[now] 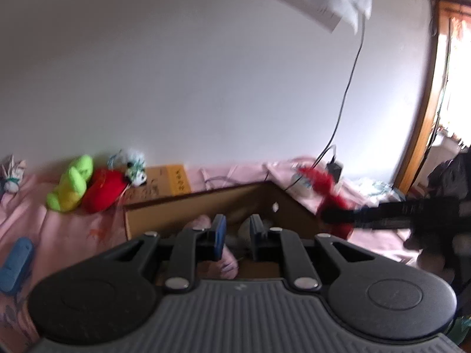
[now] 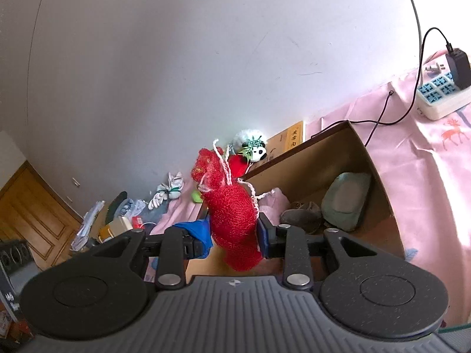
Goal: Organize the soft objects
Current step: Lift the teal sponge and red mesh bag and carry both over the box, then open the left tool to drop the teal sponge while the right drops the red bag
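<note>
My right gripper (image 2: 234, 242) is shut on a red knitted mesh bag (image 2: 232, 206) with white strings and holds it over the near edge of an open cardboard box (image 2: 365, 153). Inside the box lie a grey-green soft item (image 2: 347, 200), a brown one (image 2: 303, 211) and a pink one (image 2: 273, 203). My left gripper (image 1: 238, 236) is open and empty above the same box (image 1: 191, 209), with a pink item (image 1: 226, 261) below it. The left wrist view shows the red bag (image 1: 332, 197) and the right gripper's black fingers (image 1: 382, 211) at the right.
On the pink bedsheet (image 1: 59, 229) lie a green plush (image 1: 70, 185), a red plush (image 1: 103, 189), a panda toy (image 1: 137, 173), a white sock bundle (image 1: 11, 176) and a blue item (image 1: 16, 264). A power strip (image 2: 441, 94) with charger and cables sits beyond the box. A white wall stands behind.
</note>
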The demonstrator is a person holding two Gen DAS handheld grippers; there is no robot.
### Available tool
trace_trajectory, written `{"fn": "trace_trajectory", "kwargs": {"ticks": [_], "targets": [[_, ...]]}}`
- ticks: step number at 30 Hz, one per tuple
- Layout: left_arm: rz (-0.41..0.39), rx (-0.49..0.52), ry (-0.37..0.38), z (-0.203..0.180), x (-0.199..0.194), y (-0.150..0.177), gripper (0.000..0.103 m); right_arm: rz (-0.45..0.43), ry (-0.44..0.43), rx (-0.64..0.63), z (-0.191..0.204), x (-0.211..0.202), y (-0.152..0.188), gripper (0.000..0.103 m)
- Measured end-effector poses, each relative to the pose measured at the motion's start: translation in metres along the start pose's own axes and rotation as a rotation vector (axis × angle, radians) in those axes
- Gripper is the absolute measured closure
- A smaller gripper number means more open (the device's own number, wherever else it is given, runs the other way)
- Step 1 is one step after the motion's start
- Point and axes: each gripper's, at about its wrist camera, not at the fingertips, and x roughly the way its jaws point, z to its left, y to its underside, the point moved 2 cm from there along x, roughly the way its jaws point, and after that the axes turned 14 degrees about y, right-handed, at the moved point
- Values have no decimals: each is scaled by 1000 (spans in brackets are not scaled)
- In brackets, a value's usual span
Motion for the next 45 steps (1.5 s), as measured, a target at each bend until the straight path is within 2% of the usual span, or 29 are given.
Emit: {"fn": "trace_trajectory", "kwargs": {"ticks": [3, 5, 6, 10, 15, 18, 21, 25, 33, 38, 41, 45], "targets": [[36, -22, 33, 1, -6, 15, 87, 29, 18, 28, -9, 7, 9, 89], [67, -42, 47, -1, -12, 29, 70, 46, 21, 59, -13, 10, 13, 89], [81, -60, 46, -2, -14, 39, 53, 50, 21, 73, -15, 10, 17, 89], [196, -89, 25, -10, -3, 72, 49, 56, 24, 74, -13, 8, 28, 89], [334, -87, -40, -15, 20, 106, 49, 54, 46, 20, -8, 1, 39, 89], [361, -69, -78, -16, 26, 114, 50, 52, 53, 17, -9, -1, 42, 89], [386, -86, -54, -14, 29, 120, 69, 50, 63, 28, -13, -4, 44, 89], [410, -101, -31, -16, 34, 127, 80, 51, 77, 42, -18, -7, 47, 89], [335, -73, -20, -22, 15, 106, 84, 43, 70, 69, -20, -12, 39, 89], [220, -34, -15, -21, -2, 65, 84, 10, 57, 45, -11, -4, 15, 89], [159, 16, -50, -16, -1, 37, 84, -27, 53, 5, 0, 2, -2, 89], [82, 22, -97, -2, 10, 8, 84, -61, 79, -12, 9, 18, -23, 87]]}}
